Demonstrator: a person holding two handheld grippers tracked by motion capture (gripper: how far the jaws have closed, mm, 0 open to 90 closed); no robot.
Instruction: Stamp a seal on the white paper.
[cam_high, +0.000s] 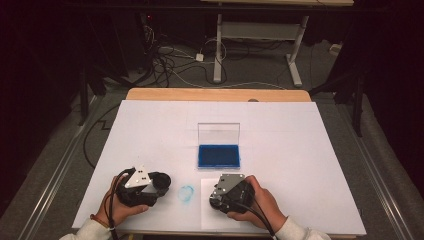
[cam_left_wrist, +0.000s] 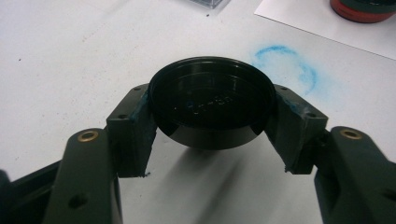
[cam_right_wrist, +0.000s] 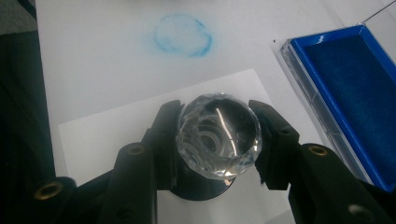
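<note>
On the white table sheet (cam_high: 150, 130) an open blue ink pad in a clear plastic case (cam_high: 218, 155) sits at the middle, its transparent lid standing upright behind it, just beyond a white paper square (cam_high: 206, 207) near the front edge. A smeared blue ring-shaped ink mark (cam_high: 186, 193) lies between the two hands, with nothing else standing between them. The left gripper (cam_left_wrist: 211, 119) has its jaws drawn in against the sides of a round black plastic cap (cam_left_wrist: 211, 100), held just above the sheet with its hollow side facing the camera; blue smudges show on the pads there, which the high view cannot resolve. The right gripper (cam_right_wrist: 218, 135) is clamped on a faceted clear crystal-like knob (cam_right_wrist: 218, 135) of a stamp whose dark round base (cam_right_wrist: 201, 189) rests over the paper square. From above, the left gripper (cam_high: 145, 187) and right gripper (cam_high: 230, 192) hide what they hold; the left gripper view also catches a red-rimmed dark base (cam_left_wrist: 362, 9) on the paper.
</note>
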